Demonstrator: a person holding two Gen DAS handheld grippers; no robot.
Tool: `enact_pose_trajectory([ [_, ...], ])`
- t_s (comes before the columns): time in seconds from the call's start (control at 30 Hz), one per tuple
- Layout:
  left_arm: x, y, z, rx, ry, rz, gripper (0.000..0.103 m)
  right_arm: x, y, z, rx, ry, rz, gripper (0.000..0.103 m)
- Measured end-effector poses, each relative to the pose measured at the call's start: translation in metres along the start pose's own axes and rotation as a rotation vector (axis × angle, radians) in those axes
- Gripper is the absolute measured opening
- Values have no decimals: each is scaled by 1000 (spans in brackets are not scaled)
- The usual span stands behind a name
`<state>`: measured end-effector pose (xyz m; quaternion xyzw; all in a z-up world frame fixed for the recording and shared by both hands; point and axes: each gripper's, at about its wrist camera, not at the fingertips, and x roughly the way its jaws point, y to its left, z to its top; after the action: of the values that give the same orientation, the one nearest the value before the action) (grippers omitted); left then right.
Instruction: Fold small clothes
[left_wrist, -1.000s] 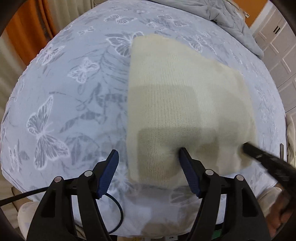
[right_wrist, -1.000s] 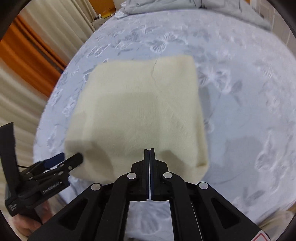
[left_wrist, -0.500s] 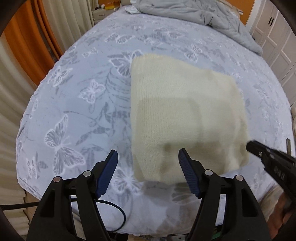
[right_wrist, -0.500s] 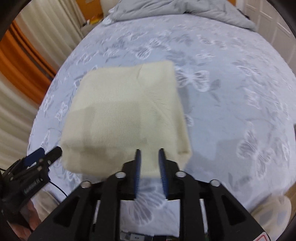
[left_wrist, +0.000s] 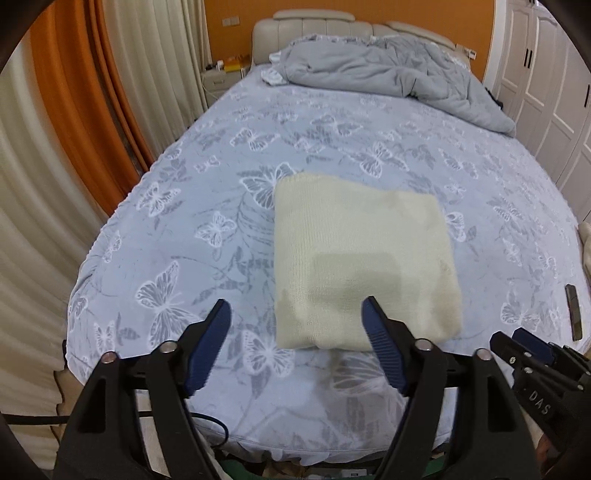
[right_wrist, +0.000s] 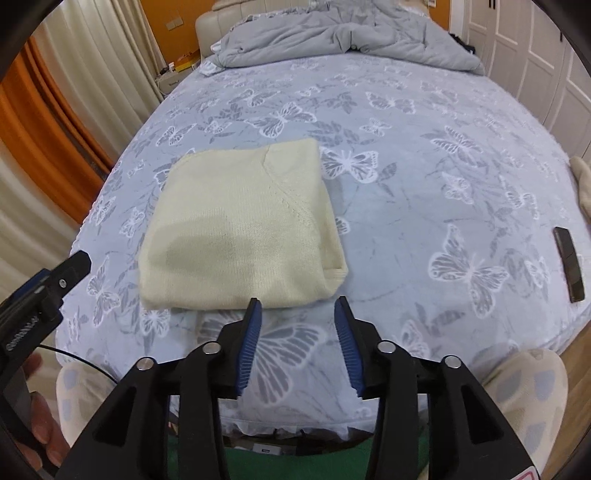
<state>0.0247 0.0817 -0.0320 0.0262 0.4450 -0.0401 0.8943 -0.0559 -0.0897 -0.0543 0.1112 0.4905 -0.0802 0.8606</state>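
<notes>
A cream knitted garment (left_wrist: 362, 258) lies folded into a flat square near the foot of the bed; it also shows in the right wrist view (right_wrist: 243, 236). My left gripper (left_wrist: 295, 314) is open and empty, held back above the bed's near edge, just short of the garment. My right gripper (right_wrist: 297, 306) is open and empty, also just short of the garment's near edge. The right gripper's tip shows in the left wrist view (left_wrist: 517, 343), and the left gripper's tip in the right wrist view (right_wrist: 74, 266).
The bed (left_wrist: 221, 184) has a blue butterfly-print cover. A rumpled grey duvet (left_wrist: 388, 70) lies at the head. A dark flat object (right_wrist: 569, 266) lies near the bed's right edge. Orange and cream curtains (left_wrist: 74, 110) hang on the left, white wardrobes (left_wrist: 546, 74) on the right.
Both grippers pulled back and up from the garment. The right gripper, shut a second ago, has opened. The garment lies still on the bed.
</notes>
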Motion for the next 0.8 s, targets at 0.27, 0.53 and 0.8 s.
enact_pose_trajectory([
  [0.27,-30,-16,-21,19,-93,-11,91,-14,1,-25,-25,-44,-44,52],
  [0.53,-31,-29,-31,42,-72,-5,93,-10,4,-33,-34,-30,-46,53],
  [0.8,-26,-30,-32,38,-53,7,95,-5,11,-33,-27,-16,-37,54],
])
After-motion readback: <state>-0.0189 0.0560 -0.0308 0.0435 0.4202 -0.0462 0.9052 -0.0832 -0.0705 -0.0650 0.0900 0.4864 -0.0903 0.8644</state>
